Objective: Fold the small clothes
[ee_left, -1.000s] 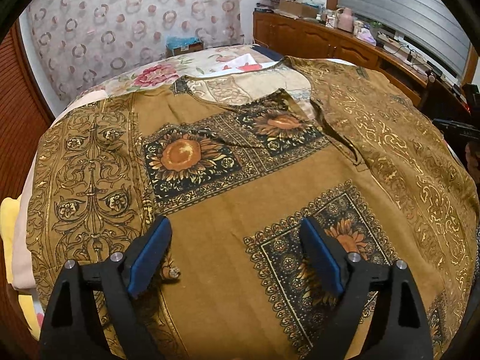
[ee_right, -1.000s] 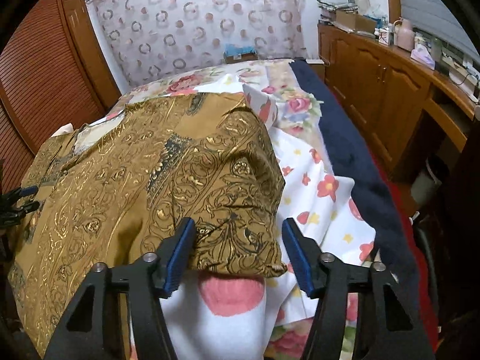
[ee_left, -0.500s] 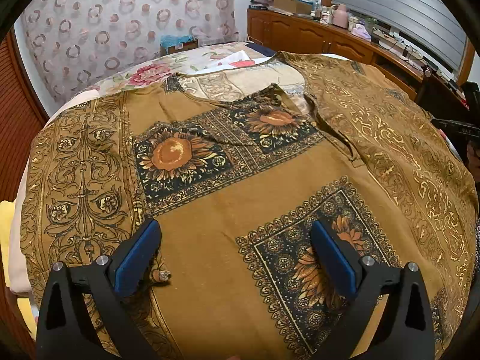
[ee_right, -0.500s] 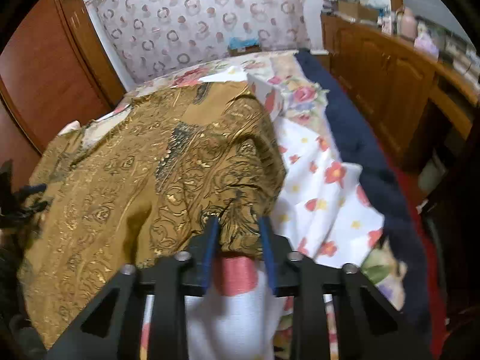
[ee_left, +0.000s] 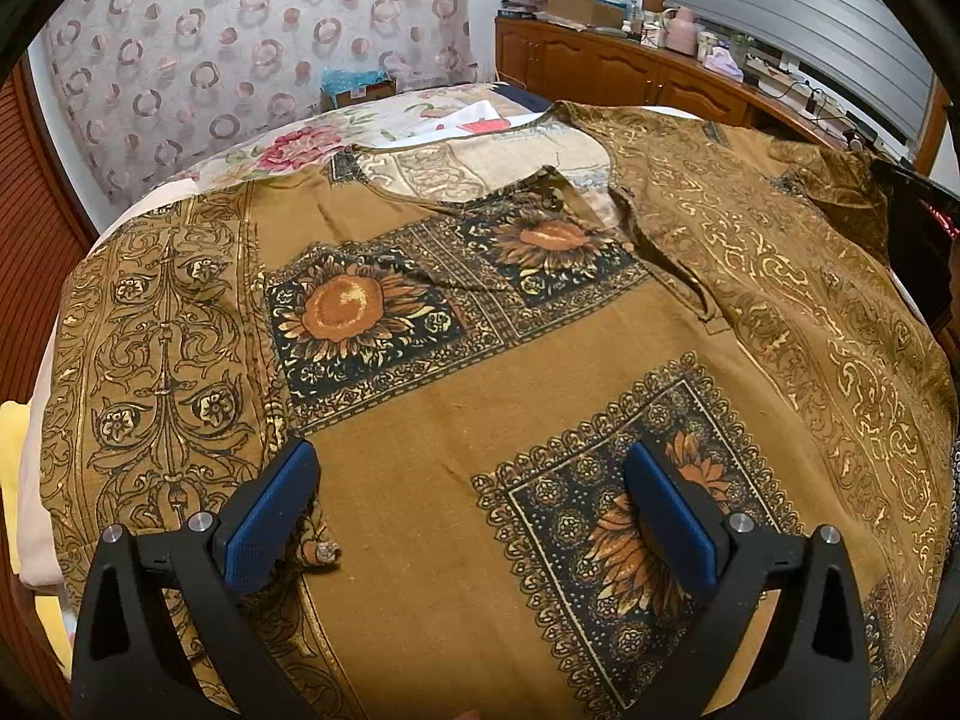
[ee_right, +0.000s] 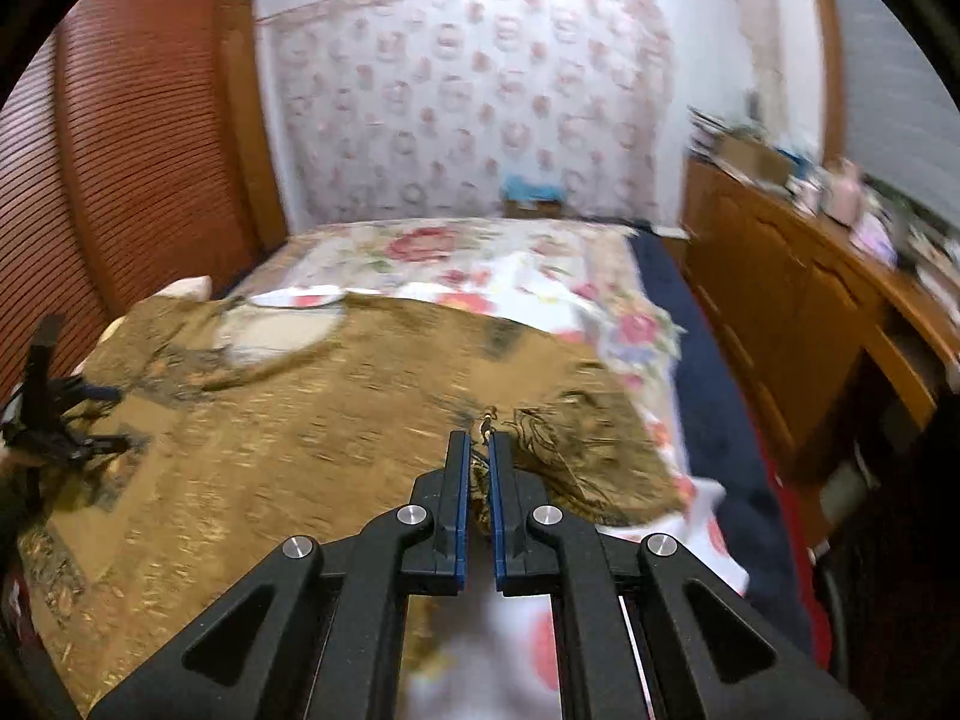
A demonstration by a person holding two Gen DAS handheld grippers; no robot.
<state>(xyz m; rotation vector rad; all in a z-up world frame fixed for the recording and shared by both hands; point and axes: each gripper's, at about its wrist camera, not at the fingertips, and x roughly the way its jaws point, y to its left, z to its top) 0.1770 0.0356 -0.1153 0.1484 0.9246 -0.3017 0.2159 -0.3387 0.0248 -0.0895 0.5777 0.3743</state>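
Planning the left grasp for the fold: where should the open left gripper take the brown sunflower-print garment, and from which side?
Judging by the layout, take the brown sunflower-print garment at its scroll-bordered left side edge, coming in low from the left. That edge lies flat and free on the bed, mirroring the hem the right gripper already pinches. The left gripper hovers open over the flat middle, where there is no edge to pinch.

Left wrist view looks down close over the brown garment (ee_left: 480, 420) spread on the bed (ee_left: 288, 144), facing the curtain (ee_left: 240, 30). Right wrist view sits low at the bed's right edge, sharing garment and curtain.
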